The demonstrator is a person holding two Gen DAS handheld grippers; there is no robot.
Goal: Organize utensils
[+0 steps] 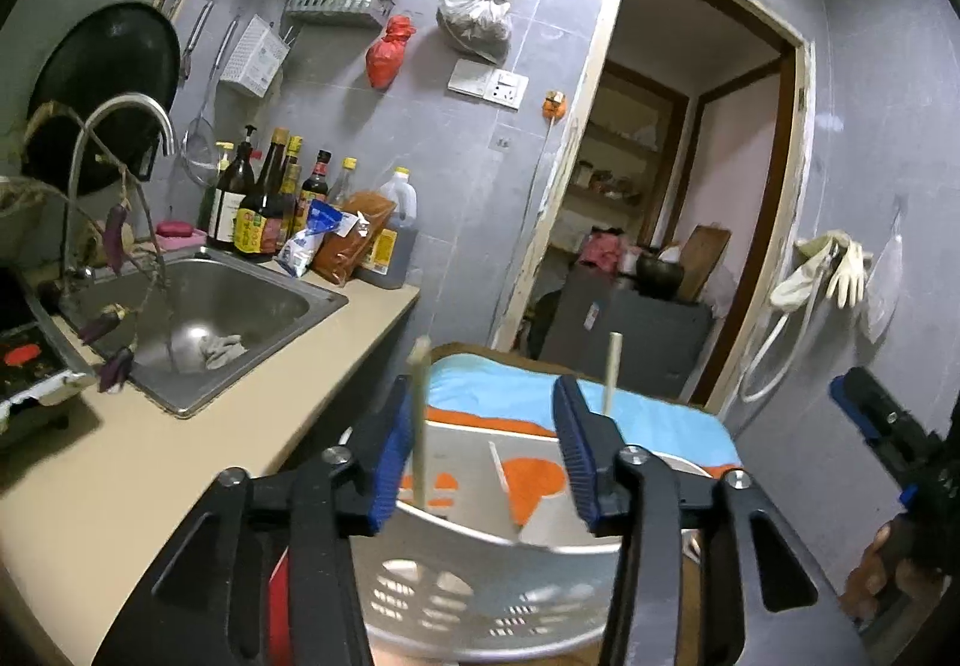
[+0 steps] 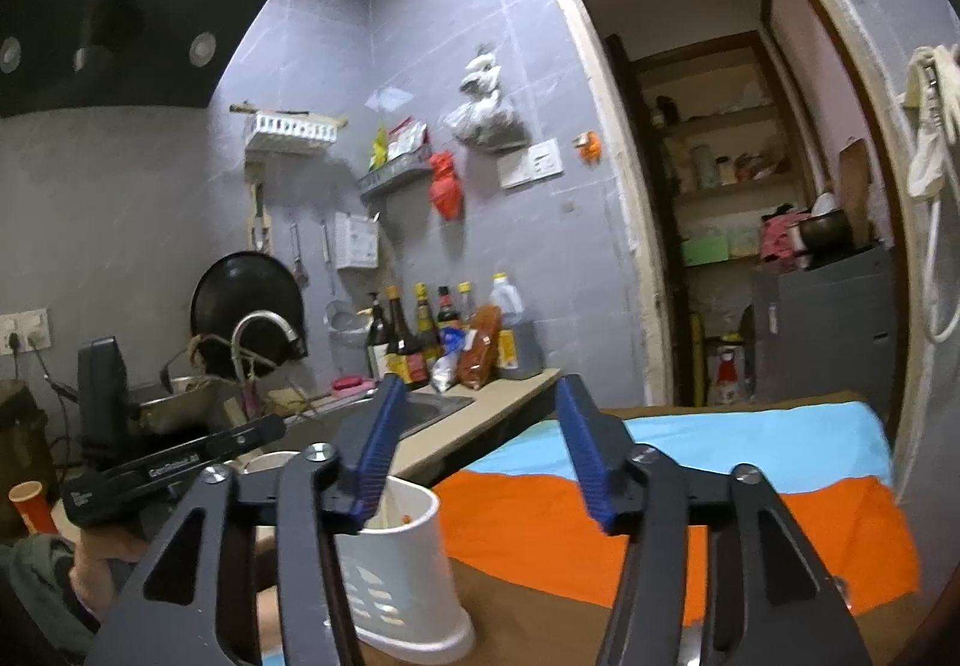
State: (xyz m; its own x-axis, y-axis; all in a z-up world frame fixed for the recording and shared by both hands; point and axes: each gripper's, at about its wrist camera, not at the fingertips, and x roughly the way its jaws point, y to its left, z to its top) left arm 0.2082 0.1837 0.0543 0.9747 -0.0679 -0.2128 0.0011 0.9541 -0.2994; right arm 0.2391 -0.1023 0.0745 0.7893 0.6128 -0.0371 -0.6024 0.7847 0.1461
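Observation:
A white slotted utensil holder (image 1: pixel 480 588) stands on the table just under my left gripper (image 1: pixel 486 450). Two pale chopsticks stand upright in it, one (image 1: pixel 419 414) by the left pad, one (image 1: pixel 611 378) behind the right pad. The left gripper is open, its blue pads on either side of the holder's mouth, gripping nothing. In the right wrist view the holder (image 2: pixel 399 564) stands below and left of my right gripper (image 2: pixel 477 456), which is open and empty above the orange-and-blue cloth (image 2: pixel 690 510). The left gripper's body (image 2: pixel 174 468) shows at left.
A beige counter (image 1: pixel 198 462) with a steel sink (image 1: pixel 204 324) and tap lies to the left, with sauce bottles (image 1: pixel 270 198) at its back. A doorway (image 1: pixel 660 186) opens behind the table. A red paper cup (image 2: pixel 30 504) stands at far left.

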